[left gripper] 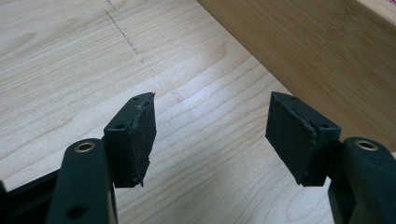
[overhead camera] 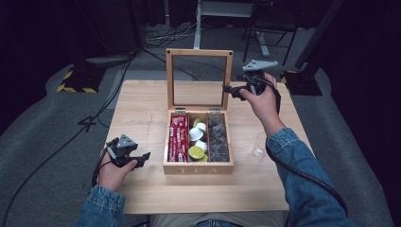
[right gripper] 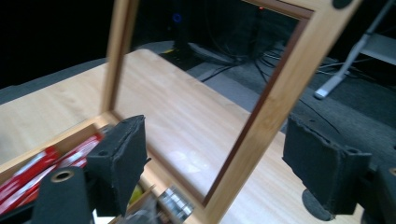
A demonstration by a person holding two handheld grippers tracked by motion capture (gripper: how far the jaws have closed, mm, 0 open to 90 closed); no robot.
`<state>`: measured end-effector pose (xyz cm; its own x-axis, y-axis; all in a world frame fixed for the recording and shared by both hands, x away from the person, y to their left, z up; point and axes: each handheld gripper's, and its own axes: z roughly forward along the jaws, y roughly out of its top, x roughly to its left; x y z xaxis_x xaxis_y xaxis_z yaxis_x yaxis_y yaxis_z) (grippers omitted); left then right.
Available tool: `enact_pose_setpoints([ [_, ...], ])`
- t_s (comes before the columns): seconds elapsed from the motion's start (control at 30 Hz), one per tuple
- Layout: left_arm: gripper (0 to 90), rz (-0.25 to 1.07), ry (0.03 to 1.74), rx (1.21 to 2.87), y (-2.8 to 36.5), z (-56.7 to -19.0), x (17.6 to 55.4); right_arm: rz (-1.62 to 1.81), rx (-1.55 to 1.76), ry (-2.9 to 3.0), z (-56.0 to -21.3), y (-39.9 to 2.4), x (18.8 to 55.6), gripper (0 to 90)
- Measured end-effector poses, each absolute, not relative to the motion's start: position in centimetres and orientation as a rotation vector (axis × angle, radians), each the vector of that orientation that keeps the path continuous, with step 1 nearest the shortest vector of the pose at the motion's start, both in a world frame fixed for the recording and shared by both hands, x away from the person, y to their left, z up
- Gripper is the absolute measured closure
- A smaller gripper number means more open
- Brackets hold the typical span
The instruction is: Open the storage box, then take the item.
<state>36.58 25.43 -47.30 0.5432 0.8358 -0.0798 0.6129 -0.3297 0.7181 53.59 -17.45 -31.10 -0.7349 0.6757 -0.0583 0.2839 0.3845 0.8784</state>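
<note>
A wooden tea box (overhead camera: 198,168) stands mid-table with its glass-paned lid (overhead camera: 228,75) upright. Inside lie red packets (overhead camera: 178,137), white and yellow capsules (overhead camera: 196,135) and dark packets (overhead camera: 218,137). My right gripper (overhead camera: 230,91) is open at the lid's right edge. In the right gripper view its jaws (right gripper: 219,154) stand either side of the lid frame (right gripper: 275,93), apart from it, with red packets (right gripper: 28,172) below. My left gripper (overhead camera: 141,158) rests low, left of the box. It (left gripper: 212,135) is open and empty over the table (left gripper: 70,60), beside the box wall (left gripper: 317,42).
A clear glass (overhead camera: 257,146) stands on the table right of the box, under my right forearm. Bare tabletop (overhead camera: 142,109) lies left of and behind the box. Cables, stand bases and desk legs (overhead camera: 196,28) sit on the floor beyond the far edge.
</note>
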Motion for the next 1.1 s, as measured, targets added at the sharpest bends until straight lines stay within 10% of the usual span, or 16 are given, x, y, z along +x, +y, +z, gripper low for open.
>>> enact_pose_setpoints([
  [1.1,31.7,0.399,1.190,2.074,26.2,-47.7,35.0,1.265,0.786,2.464,-35.4,-16.7,47.4,31.1],
])
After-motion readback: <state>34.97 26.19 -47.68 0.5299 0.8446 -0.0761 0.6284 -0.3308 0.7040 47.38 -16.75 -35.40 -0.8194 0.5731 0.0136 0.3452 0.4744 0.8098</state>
